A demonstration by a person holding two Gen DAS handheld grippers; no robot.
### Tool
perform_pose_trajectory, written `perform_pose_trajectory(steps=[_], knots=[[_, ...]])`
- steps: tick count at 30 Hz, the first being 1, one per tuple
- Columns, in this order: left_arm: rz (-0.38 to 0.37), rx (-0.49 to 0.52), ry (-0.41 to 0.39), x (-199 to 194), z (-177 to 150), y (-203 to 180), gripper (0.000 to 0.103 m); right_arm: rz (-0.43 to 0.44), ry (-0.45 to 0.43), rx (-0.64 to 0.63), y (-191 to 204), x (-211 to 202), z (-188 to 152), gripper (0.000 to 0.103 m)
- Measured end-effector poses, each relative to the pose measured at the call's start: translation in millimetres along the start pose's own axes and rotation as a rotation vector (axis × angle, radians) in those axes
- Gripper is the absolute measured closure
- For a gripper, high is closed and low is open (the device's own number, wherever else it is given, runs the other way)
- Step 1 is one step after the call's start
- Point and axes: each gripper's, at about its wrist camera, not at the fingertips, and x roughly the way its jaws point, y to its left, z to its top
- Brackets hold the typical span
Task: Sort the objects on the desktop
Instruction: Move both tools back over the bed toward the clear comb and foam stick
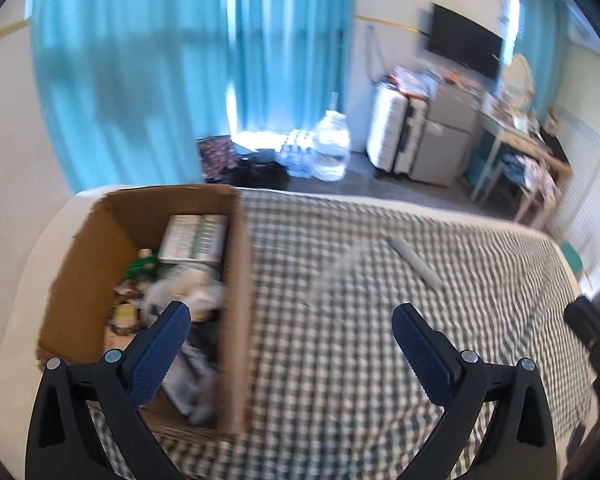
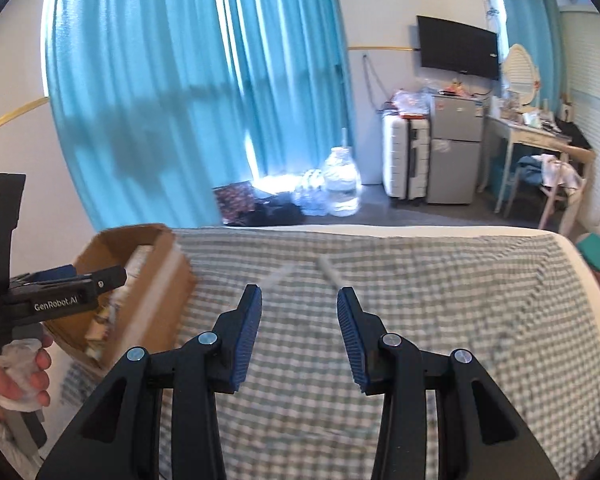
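Bed w/ checked cover, box + 2 small items on it

Bed [image 1: 380, 360] fills lower half of both views, green-white checked cover. Cardboard box [image 1: 236, 280] sits on it at left, open top, full of mixed stuff. Grey tube [image 1: 416, 262] lies mid-frame right of box; blurry clear item [image 1: 342, 268] just beside it.

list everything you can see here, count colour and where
box: 1, brown cardboard, left on the bed, full of mixed items
pen-like stick: 1, grey, on the checked cover right of the box
cover: 1, green-white check, over the bed
curtains: blue, behind the bed
water jug: 1, clear, on the floor by the curtains
suitcase: 1, white, beside the fridge
fridge: 1, grey, under the TV
TV: 1, black, on the wall
left gripper: black, blue fingers, open, over the box edge
right gripper: black, blue fingers, open, above the cover
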Motion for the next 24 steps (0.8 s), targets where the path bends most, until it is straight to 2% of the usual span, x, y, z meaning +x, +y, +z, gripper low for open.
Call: perform_pose_trajectory(steps=[3, 7, 16, 24], knots=[[0.005, 0.058, 0.014, 11, -10, -30, 0.0, -0.006, 0.001, 0.033, -24, -8, -10, 0.064], [0.009, 0.09, 0.036, 27, -19, -47, 0.0, -0.003, 0.017, 0.078, -46, 3, -21, 0.064], [0.026, 0.114, 0.081, 95, -18, -66, 0.0, 0.019, 0.11, 0.082, -67, 72, -39, 0.064], [0.025, 0.095, 0.14, 174, -19, -72, 0.0, 0.047, 0.198, 0.067, -80, 149, -44, 0.064]])
